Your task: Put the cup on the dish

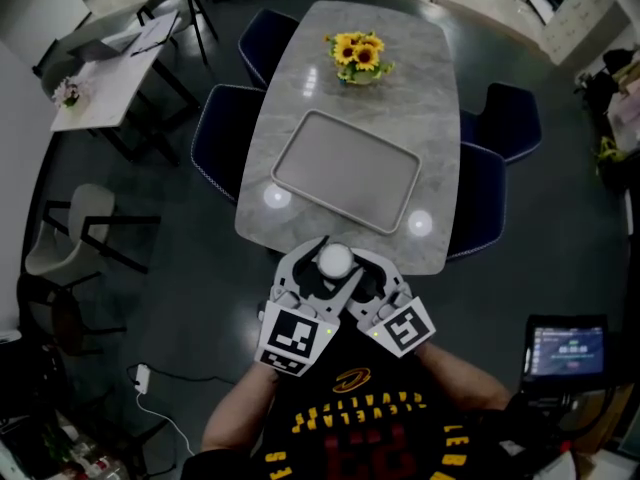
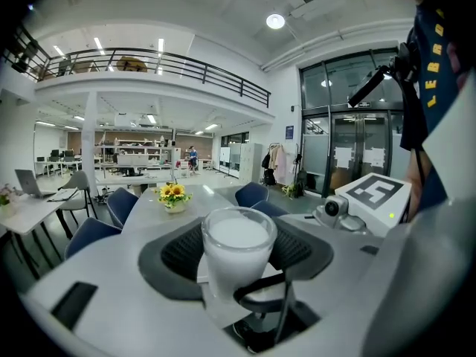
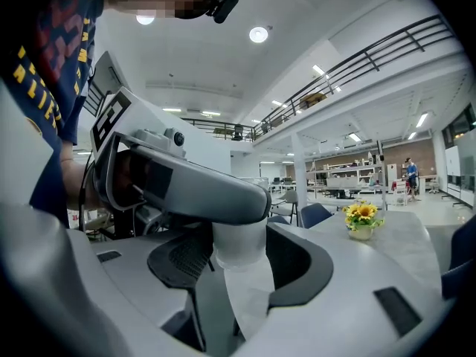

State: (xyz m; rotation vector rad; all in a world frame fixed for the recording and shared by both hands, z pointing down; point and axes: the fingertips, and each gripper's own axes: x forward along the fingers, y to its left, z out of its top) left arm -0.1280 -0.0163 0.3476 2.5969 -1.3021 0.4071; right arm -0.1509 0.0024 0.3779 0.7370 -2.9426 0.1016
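- The left gripper (image 1: 305,273) is clamped on a frosted white cup (image 1: 335,261); in the left gripper view the cup (image 2: 238,248) stands upright between the dark ribbed pads (image 2: 182,255), both touching its wall
- The right gripper (image 1: 368,276) grips the same cup from the opposite side; in the right gripper view its pads (image 3: 301,259) press the cup (image 3: 239,248), with the left gripper's body lying over the rim
- The cup is held off the surface at the near edge of the grey marble-patterned table (image 1: 430,98), close to the person's chest
- The shallow grey rectangular dish (image 1: 345,171) lies mid-table, well apart from the cup
- A small vase of yellow sunflowers (image 1: 360,56) stands beyond the dish
- Dark blue chairs (image 1: 222,133) flank the table
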